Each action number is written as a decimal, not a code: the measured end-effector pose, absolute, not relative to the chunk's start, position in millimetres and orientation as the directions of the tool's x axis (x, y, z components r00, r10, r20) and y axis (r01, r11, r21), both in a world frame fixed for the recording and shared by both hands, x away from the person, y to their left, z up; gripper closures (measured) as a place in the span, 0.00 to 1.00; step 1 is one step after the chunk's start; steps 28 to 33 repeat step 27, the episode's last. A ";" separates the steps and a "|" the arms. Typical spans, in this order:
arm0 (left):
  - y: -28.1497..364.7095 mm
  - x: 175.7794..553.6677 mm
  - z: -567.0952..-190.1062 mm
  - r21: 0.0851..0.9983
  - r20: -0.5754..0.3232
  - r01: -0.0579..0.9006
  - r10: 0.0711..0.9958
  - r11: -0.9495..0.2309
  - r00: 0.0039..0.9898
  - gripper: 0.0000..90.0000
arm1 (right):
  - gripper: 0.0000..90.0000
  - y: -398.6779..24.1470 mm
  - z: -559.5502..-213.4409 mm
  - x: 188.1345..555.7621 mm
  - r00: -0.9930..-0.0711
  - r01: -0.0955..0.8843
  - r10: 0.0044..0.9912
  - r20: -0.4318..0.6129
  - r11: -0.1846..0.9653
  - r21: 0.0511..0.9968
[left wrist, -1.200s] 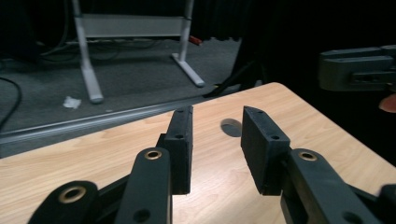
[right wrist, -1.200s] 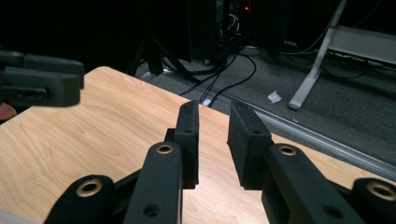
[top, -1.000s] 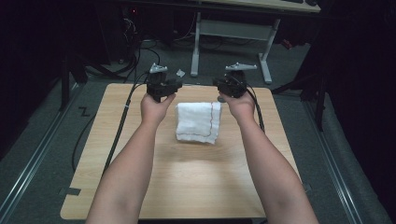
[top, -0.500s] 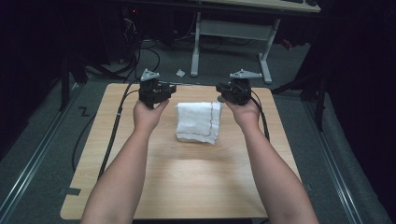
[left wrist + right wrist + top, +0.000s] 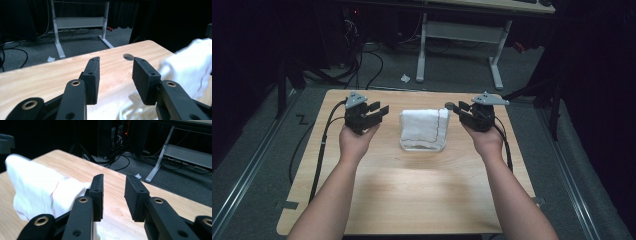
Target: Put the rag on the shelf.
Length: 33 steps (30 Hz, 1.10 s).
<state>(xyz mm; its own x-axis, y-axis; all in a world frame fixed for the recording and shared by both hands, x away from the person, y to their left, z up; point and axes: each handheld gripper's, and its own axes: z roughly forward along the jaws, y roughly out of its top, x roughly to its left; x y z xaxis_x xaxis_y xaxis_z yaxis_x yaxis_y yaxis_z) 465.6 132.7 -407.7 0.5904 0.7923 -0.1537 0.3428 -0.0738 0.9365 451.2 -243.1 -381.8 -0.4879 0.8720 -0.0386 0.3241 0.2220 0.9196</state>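
On a pale wooden table (image 5: 412,195), two bare forearms reach forward from the near edge, each hand carrying a black two-jaw gripper. At the person's left, the left gripper (image 5: 379,109) hovers just beside a folded white towel (image 5: 423,129), its jaws spread wide and just now opening further, with nothing between them; the left gripper view looks between the two pads at bare wood, the towel bunched off to one side. A black cable (image 5: 323,145) trails from this gripper back along the tabletop toward the near left corner. At the person's right, the right gripper (image 5: 456,108) sits just off the towel's other side, jaws parted and likewise just now opening, empty; the right gripper view has the cloth lying beside one pad, whether touching it cannot be told. The towel, a thin red line running down it near one edge, rests at the middle of the table's far half, between the two grippers. Beyond the far edge lie grey carpet, a scrap of white paper (image 5: 405,78), loose cables and the white legs of a desk frame (image 5: 462,35).
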 end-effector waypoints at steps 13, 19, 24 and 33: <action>161.3 371.6 -483.5 0.880 -0.203 0.458 0.776 -0.123 0.597 0.61 | 0.61 -241.7 -447.4 370.7 -0.501 0.378 0.861 -0.086 0.307 0.874; 156.9 319.2 -522.6 0.842 -0.173 0.498 0.770 -0.207 0.614 0.62 | 0.60 -242.9 -515.1 325.7 -0.501 0.477 0.866 -0.016 0.292 0.829; 148.6 317.1 -522.3 0.820 -0.148 0.510 0.765 -0.260 0.627 0.58 | 0.55 -240.2 -520.4 327.1 -0.529 0.489 0.848 -0.035 0.339 0.804; 153.8 320.7 -525.9 0.813 -0.208 0.539 0.757 -0.218 0.619 0.58 | 0.55 -238.5 -523.4 327.9 -0.532 0.504 0.847 -0.011 0.326 0.800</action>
